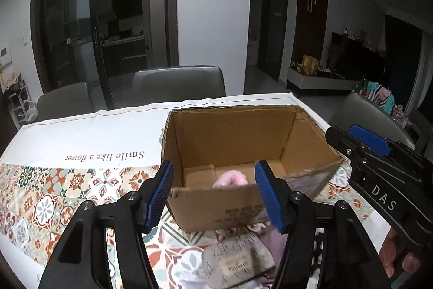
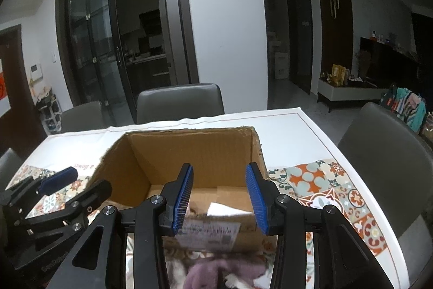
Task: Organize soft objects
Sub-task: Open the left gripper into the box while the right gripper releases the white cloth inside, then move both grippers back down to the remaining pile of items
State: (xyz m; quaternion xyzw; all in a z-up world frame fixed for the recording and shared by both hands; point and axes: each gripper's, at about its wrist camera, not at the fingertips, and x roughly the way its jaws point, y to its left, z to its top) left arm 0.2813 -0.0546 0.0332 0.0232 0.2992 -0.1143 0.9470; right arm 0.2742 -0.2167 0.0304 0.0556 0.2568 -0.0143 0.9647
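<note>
Tablecloth [image 1: 89, 134] lettering "Smile like a flower" (upside down); both tongs released, empty.

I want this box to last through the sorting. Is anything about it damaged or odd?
The cardboard box has no top flaps; its rim is ragged and torn, most visibly along the far edge and right corner. It stands upright on the tablecloth.
</note>
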